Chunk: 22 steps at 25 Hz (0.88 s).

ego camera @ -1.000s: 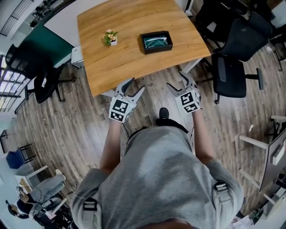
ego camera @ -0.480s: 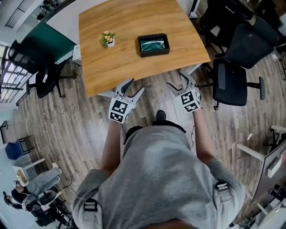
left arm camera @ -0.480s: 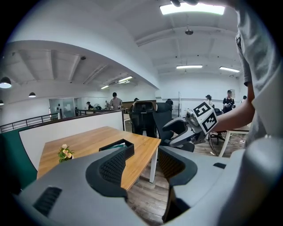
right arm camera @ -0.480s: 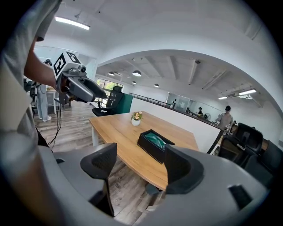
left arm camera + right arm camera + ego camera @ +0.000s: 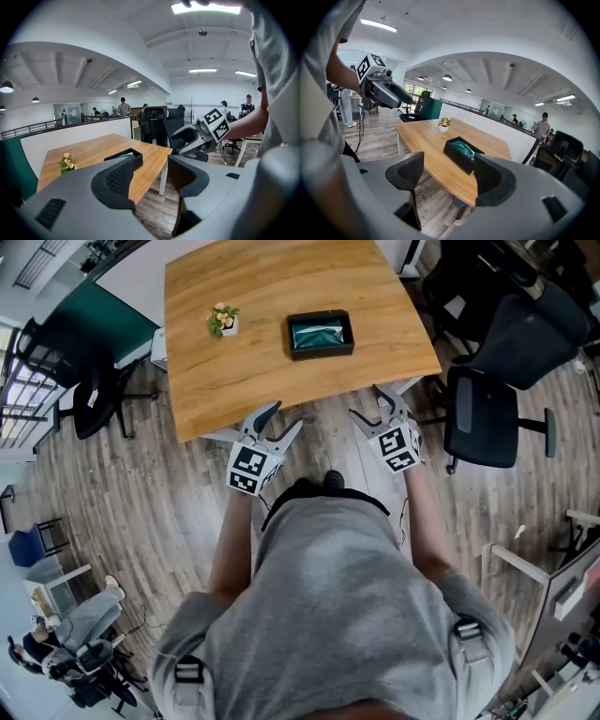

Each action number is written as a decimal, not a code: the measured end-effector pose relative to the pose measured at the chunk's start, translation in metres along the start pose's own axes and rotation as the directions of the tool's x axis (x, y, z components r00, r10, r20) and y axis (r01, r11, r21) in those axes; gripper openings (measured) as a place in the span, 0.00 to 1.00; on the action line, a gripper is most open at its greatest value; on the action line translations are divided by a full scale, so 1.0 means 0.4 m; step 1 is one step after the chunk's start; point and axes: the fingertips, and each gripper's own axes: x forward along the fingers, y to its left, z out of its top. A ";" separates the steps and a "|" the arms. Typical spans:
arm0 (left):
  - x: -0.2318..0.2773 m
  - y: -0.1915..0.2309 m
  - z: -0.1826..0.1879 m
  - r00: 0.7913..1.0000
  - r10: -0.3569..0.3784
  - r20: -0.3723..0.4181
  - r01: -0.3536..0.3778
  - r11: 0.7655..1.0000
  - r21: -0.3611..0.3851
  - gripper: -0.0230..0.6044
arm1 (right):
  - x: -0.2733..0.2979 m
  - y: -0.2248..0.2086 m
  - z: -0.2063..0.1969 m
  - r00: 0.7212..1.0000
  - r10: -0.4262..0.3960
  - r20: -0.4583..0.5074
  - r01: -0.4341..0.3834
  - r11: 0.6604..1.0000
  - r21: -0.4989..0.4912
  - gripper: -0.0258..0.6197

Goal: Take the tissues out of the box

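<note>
A: Where is the box?

B: The black box (image 5: 322,353) lies flat on the wooden desk (image 5: 262,287), in the right half, set back from the near edge and closer to the near right corner than to any other. Its top is open, and the teal tissues (image 5: 321,334) show inside, below the rim.

A: Anything else up there?

B: A small flower pot (image 5: 223,321) stands to the left of the box and well apart from it, between the box and the left edge.

A: And the two tools?

B: Neither one is over the desk. The left tool (image 5: 286,416) hangs over the plank floor (image 5: 141,502) just short of the near edge, with its jaws apart and nothing between them. Its own view shows only the desk's near corner and the box in the distance through the gap. The right tool (image 5: 367,402) is level with it, also just off the near edge. Its jaws are spread too, and they frame the box from afar without touching it.

A: So nothing is gripped?

B: Nothing. Both tools point toward the desk, side by side, with a gap between them.

A: What stands around the desk?

B: A black office chair (image 5: 483,418) is beside the near right corner. The person, in a grey shirt (image 5: 328,615), stands on the floor behind the tools.
</note>
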 end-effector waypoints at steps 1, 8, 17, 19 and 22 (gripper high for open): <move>0.004 0.004 0.002 1.000 0.003 0.001 -0.003 1.000 0.000 0.42 | 0.002 -0.003 0.001 1.000 0.001 0.003 -0.001 1.000 0.001 0.57; 0.036 0.035 0.028 1.000 0.014 0.013 -0.014 1.000 0.013 0.42 | 0.036 -0.025 -0.010 1.000 0.018 -0.021 -0.018 1.000 0.005 0.56; 0.109 0.107 0.046 1.000 -0.008 0.010 0.008 1.000 0.010 0.42 | 0.091 -0.099 -0.005 0.999 -0.013 -0.050 0.013 1.000 0.012 0.56; 0.129 0.126 0.056 1.000 -0.016 0.011 0.016 1.000 0.012 0.42 | 0.102 -0.117 -0.002 0.998 -0.024 -0.054 0.025 1.000 0.016 0.56; 0.156 0.147 0.068 0.999 -0.031 0.018 0.031 0.999 0.019 0.42 | 0.115 -0.135 0.000 0.998 -0.036 -0.054 0.038 0.999 0.025 0.56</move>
